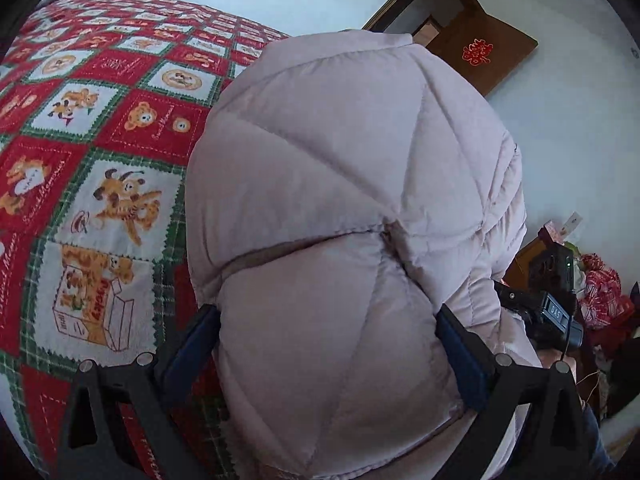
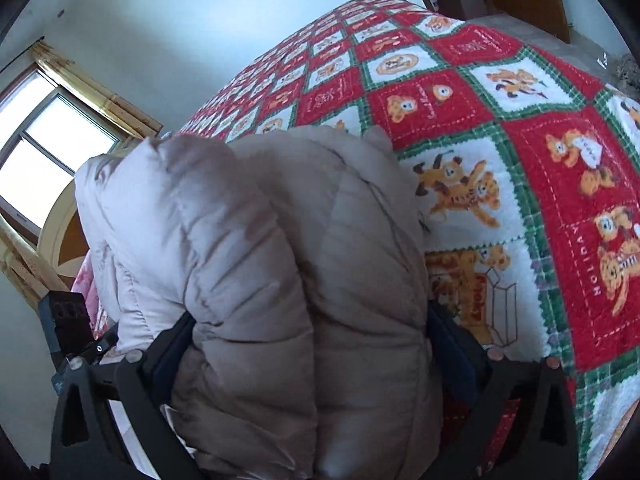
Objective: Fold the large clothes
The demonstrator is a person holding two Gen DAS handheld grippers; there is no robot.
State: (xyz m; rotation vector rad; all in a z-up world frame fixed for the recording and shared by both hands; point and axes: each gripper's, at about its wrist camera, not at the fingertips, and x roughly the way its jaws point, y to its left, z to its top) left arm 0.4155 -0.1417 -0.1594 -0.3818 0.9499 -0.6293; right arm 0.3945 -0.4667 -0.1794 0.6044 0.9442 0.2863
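Observation:
A pale pink quilted puffer jacket (image 1: 352, 184) is bunched up and held over the bed. My left gripper (image 1: 328, 332) is shut on a thick fold of it, with blue-padded fingers (image 1: 460, 344) on either side of the padding. My right gripper (image 2: 308, 340) is shut on another thick fold of the same jacket (image 2: 248, 216). The right gripper's body also shows in the left wrist view (image 1: 548, 312), at the jacket's right edge. The jacket fills the middle of both views and hides the fingertips.
A red, green and white patchwork blanket (image 1: 100, 152) with bear pictures covers the bed (image 2: 540, 160). A brown wooden door (image 1: 472, 40) is behind. A window with a curtain (image 2: 52, 148) is at left. Cluttered items (image 1: 600, 300) lie at right.

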